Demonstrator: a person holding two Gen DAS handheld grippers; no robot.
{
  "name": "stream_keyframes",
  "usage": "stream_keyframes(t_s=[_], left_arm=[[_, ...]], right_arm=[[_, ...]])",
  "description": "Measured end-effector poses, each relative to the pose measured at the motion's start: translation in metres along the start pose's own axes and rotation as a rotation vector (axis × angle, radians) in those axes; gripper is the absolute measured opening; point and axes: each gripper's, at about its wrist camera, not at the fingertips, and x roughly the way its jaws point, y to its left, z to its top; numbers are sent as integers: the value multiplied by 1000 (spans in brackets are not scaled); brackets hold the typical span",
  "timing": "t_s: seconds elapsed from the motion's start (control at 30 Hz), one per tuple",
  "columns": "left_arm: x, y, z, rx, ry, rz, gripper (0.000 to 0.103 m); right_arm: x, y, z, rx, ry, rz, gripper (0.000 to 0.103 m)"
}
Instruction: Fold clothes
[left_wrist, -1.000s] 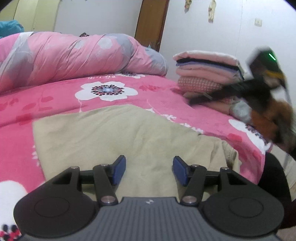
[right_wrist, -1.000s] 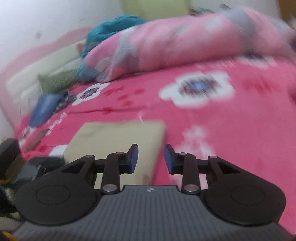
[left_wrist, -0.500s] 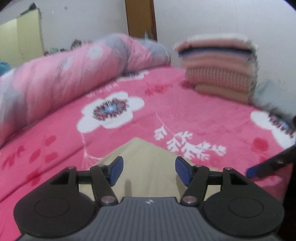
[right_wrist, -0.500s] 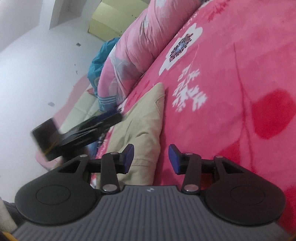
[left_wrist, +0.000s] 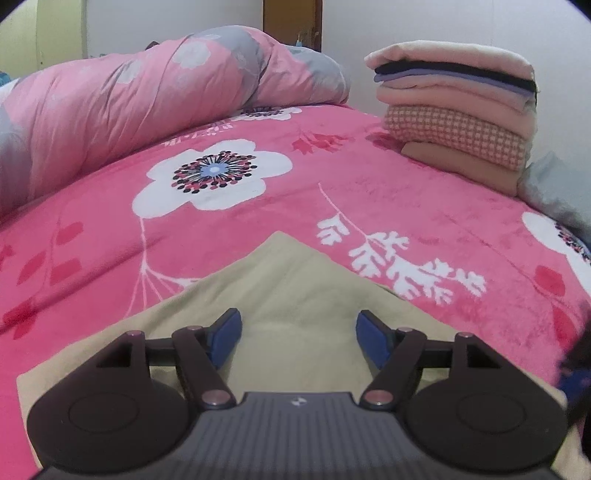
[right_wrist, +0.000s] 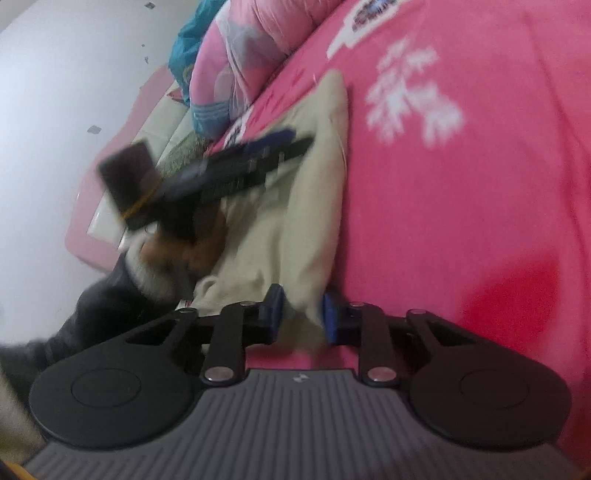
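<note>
Home bedroom, bed spread with a pink floral blanket (left_wrist: 369, 192), rolled pink-and-grey duvet (left_wrist: 155, 96) at the far left, stack of folded clothes (left_wrist: 458, 107) at the far right, wooden door frame (left_wrist: 291, 18) beyond, plain white walls.

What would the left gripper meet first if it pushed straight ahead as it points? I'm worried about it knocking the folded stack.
Most likely the beige garment just below the open left gripper, then the pink floral blanket. The folded stack sits far right of that line, though depth is unclear.

Bedspread (left_wrist: 332, 192) open ahead; clothes stack (left_wrist: 458, 118) far right.
</note>
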Motion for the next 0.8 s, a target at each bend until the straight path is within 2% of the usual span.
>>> stream_keyframes(t_s=[0.03,0.07,0.1,0.27,0.3,0.33,0.37,0.4,0.47,0.5,0.6,0.63,0.8], left_arm=[[0,1,0,-2,-3,-6,72],[0,2,0,-4,-6,-11,72],[0,2,0,-5,-8,-13,72],[-1,2,-1,-7,-14,-19,71],[-1,2,-1,-8,-15,-20,71],[-1,3,-1,-8,-17,-22,72],[-1,3,-2,-9,-18,-24,72],[-1,3,-2,-9,-19,-26,72],[0,3,-1,-7,-18,-25,72],[0,3,-1,-5,-17,-24,72],[0,3,-2,-4,-19,-25,72],[0,3,-2,-3,-21,-27,72],[0,1,-2,9,-26,-28,73]], right_arm=[[-5,3,-9,0,40,-23,0],[-9,6,-16,-5,60,-59,0],[-15,7,-16,-5,47,-70,0],[-34,13,31,6,-81,-48,6],[-37,14,40,9,-107,-44,10],[-41,15,49,11,-133,-39,27],[-41,15,59,13,-149,-35,38],[-26,13,70,17,-136,-27,54],[3,5,84,37,-109,-3,54],[10,5,79,23,-104,-12,53],[31,3,64,-19,-88,-39,27],[34,3,57,-32,-85,-44,22],[-4,7,-12,-41,-123,-19,21]])
